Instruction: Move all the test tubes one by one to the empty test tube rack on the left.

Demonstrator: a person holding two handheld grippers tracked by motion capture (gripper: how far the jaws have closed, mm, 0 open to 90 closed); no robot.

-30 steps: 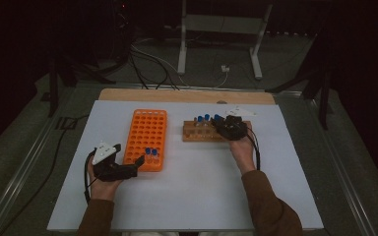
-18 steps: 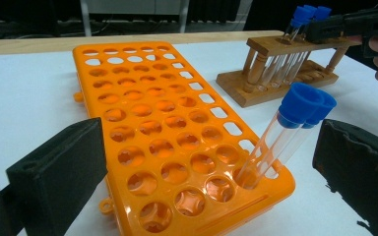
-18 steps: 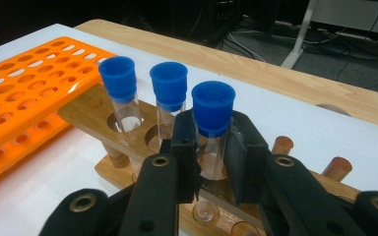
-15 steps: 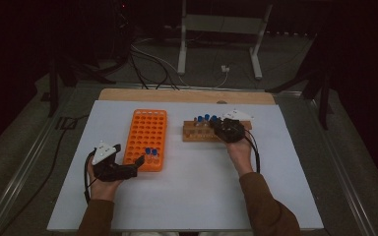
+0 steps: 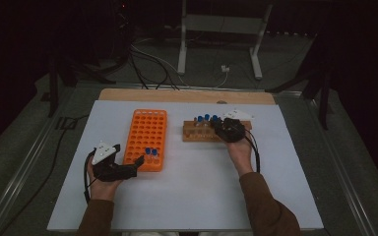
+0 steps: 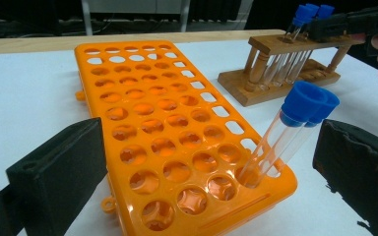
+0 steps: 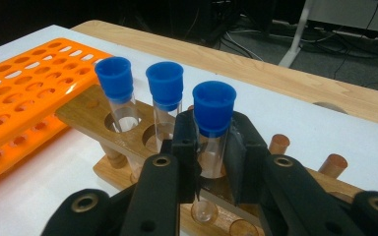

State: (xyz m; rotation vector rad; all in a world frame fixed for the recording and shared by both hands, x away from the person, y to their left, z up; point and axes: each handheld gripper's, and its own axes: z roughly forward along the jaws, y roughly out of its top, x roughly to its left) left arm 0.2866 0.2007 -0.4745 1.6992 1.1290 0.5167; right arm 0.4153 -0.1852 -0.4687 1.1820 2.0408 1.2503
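Note:
My right gripper (image 7: 211,142) is shut on a clear test tube with a blue cap (image 7: 213,108) that stands in the wooden rack (image 7: 83,113). Two more blue-capped tubes (image 7: 165,83) stand in the holes to its left. In the high view that gripper (image 5: 219,125) sits over the right part of the wooden rack (image 5: 197,135). My left gripper (image 6: 211,147) is open and low at the near corner of the orange rack (image 6: 152,123). Two blue-capped tubes (image 6: 295,118) lean in that corner between its spread jaws, untouched.
The orange rack (image 5: 145,137) lies left of the wooden rack on a white table top (image 5: 192,196). A wooden strip (image 5: 187,96) runs along the far edge. Beyond it are cables and a stand's metal legs (image 5: 182,49) on the dark floor.

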